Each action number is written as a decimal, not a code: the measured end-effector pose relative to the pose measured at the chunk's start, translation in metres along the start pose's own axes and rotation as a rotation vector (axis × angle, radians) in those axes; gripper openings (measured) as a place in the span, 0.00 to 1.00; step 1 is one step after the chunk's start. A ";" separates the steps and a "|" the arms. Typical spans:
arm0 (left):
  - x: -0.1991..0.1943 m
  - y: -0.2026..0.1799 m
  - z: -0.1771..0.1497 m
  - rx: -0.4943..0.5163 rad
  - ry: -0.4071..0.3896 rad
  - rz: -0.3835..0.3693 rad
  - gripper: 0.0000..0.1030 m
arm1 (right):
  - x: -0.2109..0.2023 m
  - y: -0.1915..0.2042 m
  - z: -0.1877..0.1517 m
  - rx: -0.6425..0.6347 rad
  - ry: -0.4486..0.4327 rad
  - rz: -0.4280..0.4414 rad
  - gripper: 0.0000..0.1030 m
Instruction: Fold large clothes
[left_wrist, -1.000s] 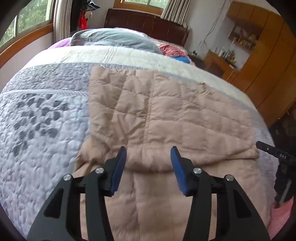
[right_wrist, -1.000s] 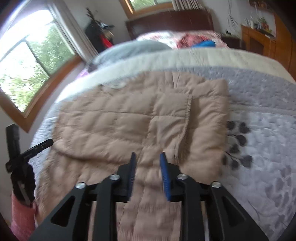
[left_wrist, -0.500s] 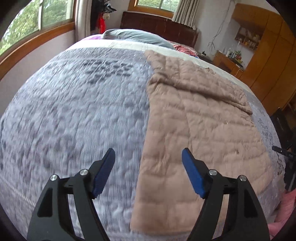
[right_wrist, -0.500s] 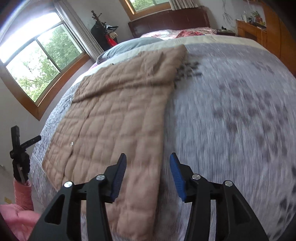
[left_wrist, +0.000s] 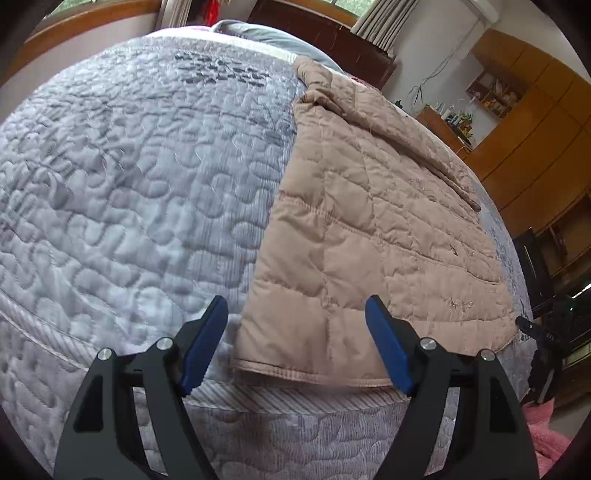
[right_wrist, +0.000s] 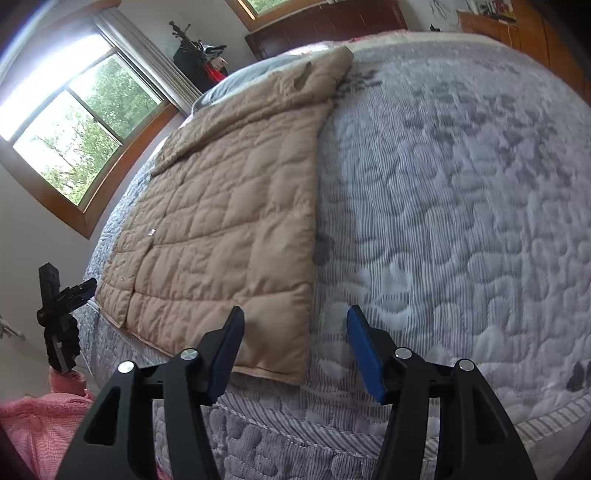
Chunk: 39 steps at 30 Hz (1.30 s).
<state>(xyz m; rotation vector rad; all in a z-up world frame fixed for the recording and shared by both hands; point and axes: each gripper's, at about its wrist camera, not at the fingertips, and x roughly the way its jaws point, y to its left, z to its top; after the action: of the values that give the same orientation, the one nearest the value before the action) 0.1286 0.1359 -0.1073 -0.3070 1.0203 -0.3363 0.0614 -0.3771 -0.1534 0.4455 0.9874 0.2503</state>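
Tan quilted coat (left_wrist: 373, 221) looks soft, puffy and light; I'd pinch its near hem corners, left gripper (left_wrist: 295, 345) open and empty, right gripper (right_wrist: 295, 349) opening, empty too.

Bright daylight from window (right_wrist: 70, 147), glare there; fisheye edges warped w/ dark vignette, slight blur.

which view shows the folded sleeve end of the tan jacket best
The left wrist view: the tan jacket fills its right half, and the sleeve folded across the top shows seam by seam. The right wrist view has the jacket at a slant, with the sleeve foreshortened.
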 end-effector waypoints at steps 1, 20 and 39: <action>0.003 -0.001 -0.001 0.002 0.004 -0.005 0.74 | 0.003 -0.001 -0.001 0.004 0.006 0.003 0.57; -0.020 -0.008 -0.009 -0.006 -0.018 -0.076 0.11 | -0.014 0.025 -0.012 -0.082 -0.043 0.057 0.10; -0.027 -0.027 -0.020 0.104 -0.023 -0.034 0.11 | -0.016 0.018 -0.020 -0.062 -0.030 0.066 0.10</action>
<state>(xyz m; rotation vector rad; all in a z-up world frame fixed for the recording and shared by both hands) 0.0945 0.1205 -0.0851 -0.2343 0.9723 -0.4139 0.0357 -0.3626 -0.1429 0.4251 0.9341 0.3320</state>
